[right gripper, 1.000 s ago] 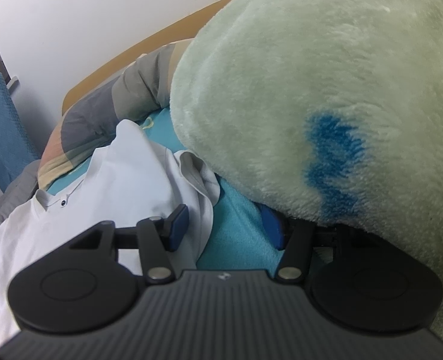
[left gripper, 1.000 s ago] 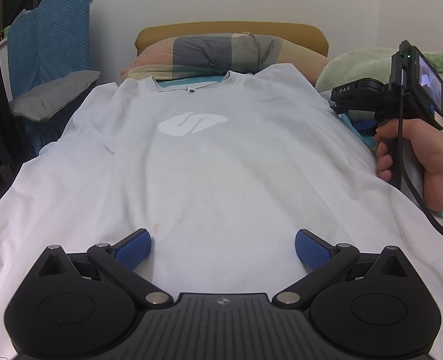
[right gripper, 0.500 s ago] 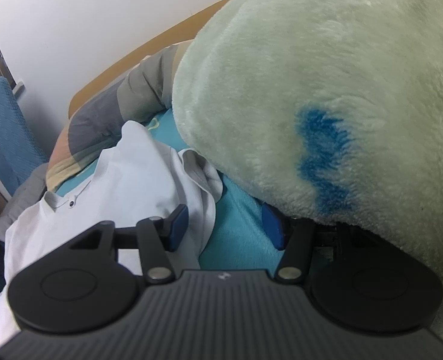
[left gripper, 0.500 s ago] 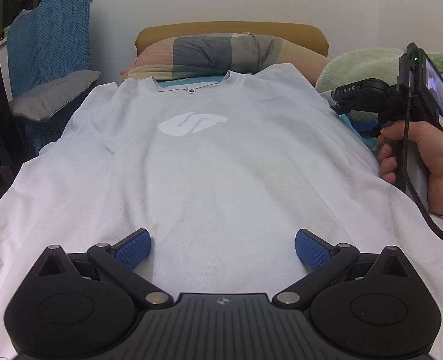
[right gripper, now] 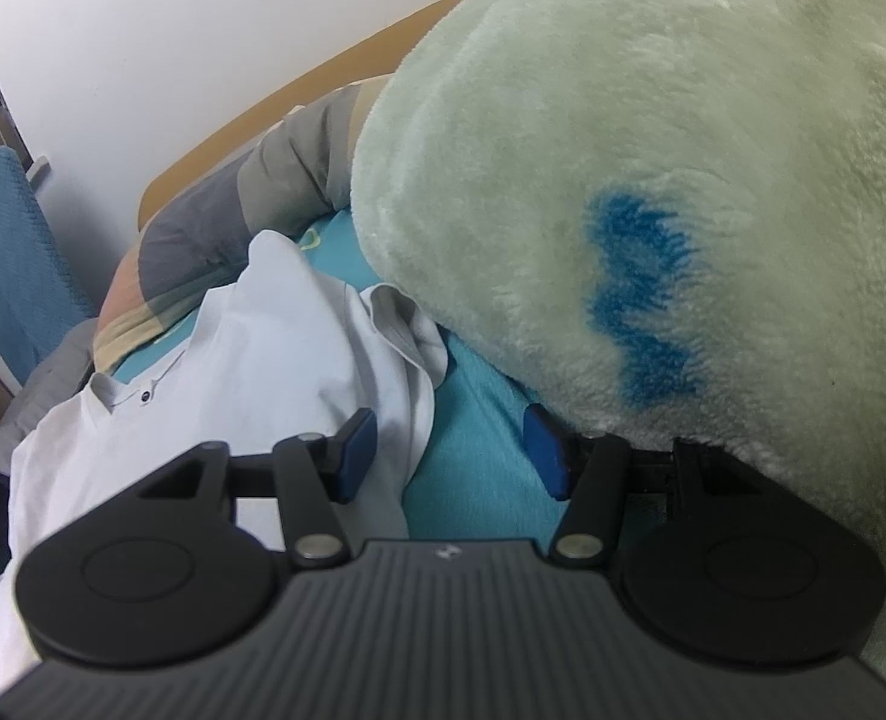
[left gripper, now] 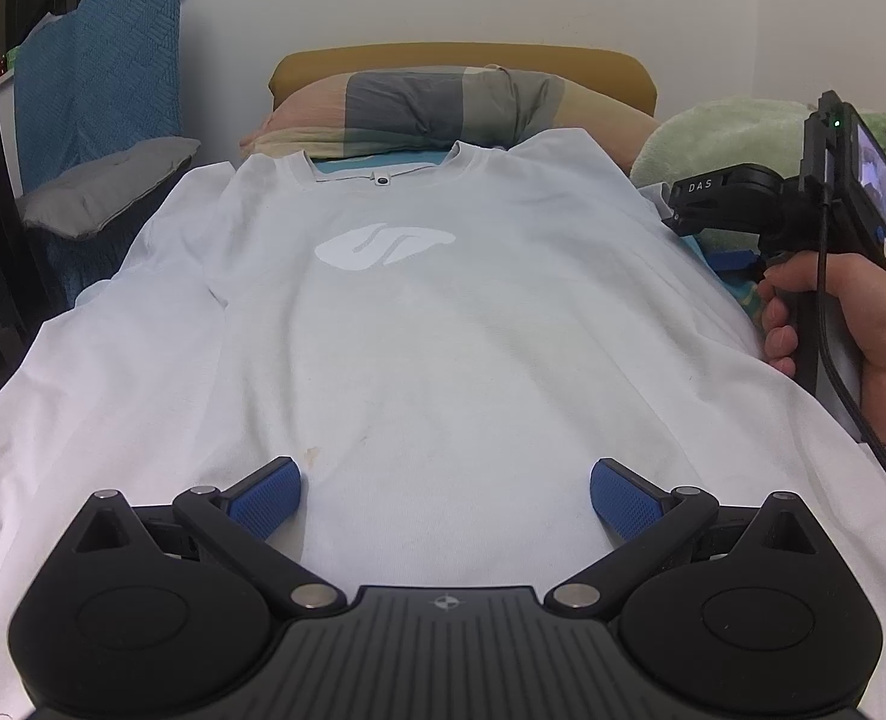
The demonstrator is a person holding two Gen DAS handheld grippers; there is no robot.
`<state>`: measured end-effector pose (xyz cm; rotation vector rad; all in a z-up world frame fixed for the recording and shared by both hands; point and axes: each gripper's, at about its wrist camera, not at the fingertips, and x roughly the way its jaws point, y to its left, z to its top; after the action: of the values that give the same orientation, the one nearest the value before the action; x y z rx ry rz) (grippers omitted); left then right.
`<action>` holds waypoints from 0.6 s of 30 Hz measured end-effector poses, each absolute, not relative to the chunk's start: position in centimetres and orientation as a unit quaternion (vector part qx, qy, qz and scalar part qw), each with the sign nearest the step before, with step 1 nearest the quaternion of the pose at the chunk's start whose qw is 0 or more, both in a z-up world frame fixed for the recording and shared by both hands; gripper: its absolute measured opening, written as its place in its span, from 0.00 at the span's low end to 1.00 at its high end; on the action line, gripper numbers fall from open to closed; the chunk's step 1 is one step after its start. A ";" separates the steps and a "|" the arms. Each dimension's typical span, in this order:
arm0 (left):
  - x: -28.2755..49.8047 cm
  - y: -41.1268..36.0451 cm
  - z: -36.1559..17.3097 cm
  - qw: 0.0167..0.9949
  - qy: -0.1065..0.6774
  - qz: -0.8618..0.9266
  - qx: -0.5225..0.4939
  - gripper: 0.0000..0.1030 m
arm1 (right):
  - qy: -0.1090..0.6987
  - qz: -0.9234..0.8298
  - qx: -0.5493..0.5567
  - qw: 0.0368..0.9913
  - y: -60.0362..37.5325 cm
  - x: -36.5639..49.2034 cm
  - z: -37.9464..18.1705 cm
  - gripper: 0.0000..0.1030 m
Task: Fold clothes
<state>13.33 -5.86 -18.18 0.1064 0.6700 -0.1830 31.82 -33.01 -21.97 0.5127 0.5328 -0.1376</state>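
White T-shirt (left gripper: pixel 419 324) lies spread flat, front up, on the bed, collar toward the striped pillow (left gripper: pixel 443 108). White logo print (left gripper: pixel 383 245) on the chest, just below the collar. Small brownish stain (left gripper: pixel 311 452) low on the shirt front, near the hem. One sleeve spreads out to the side facing the blue quilted blanket (left gripper: pixel 98 69); the opposite sleeve (right gripper: pixel 407 330) is bunched at the shirt's edge, beside the pale green plush blanket (right gripper: pixel 653 150).

Left gripper (left gripper: pixel 443 501): jaws spread wide, nothing between them. Both blue pads (left gripper: pixel 266 495) sit low over the hem end of the T-shirt; whether they touch the cloth cannot be told.

Right gripper (right gripper: pixel 449 450): jaws moderately apart, holding nothing. One pad sits over the T-shirt's edge below the bunched sleeve, the other is tucked against the underside of the plush blanket; teal sheet (right gripper: pixel 473 450) shows between them. In the left wrist view the right hand (left gripper: pixel 851 336) grips this tool's handle at the shirt's edge, on the plush blanket side, level with the chest.

Other items, relative to the T-shirt: wooden headboard (left gripper: pixel 461 60) beyond the pillow; grey cushion (left gripper: pixel 107 186) off the shoulder on the blue-blanket side. A blue mark (right gripper: pixel 641 300) is on the plush blanket.
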 end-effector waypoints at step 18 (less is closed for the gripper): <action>13.5 -5.9 -18.1 0.938 0.329 -0.089 0.055 1.00 | 0.257 -0.067 0.250 0.931 -33.1 31.8 -22.1 0.55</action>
<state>13.50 -5.95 -18.08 0.1119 0.6728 -0.1821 31.78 -33.08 -22.05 0.5129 0.5271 -0.1365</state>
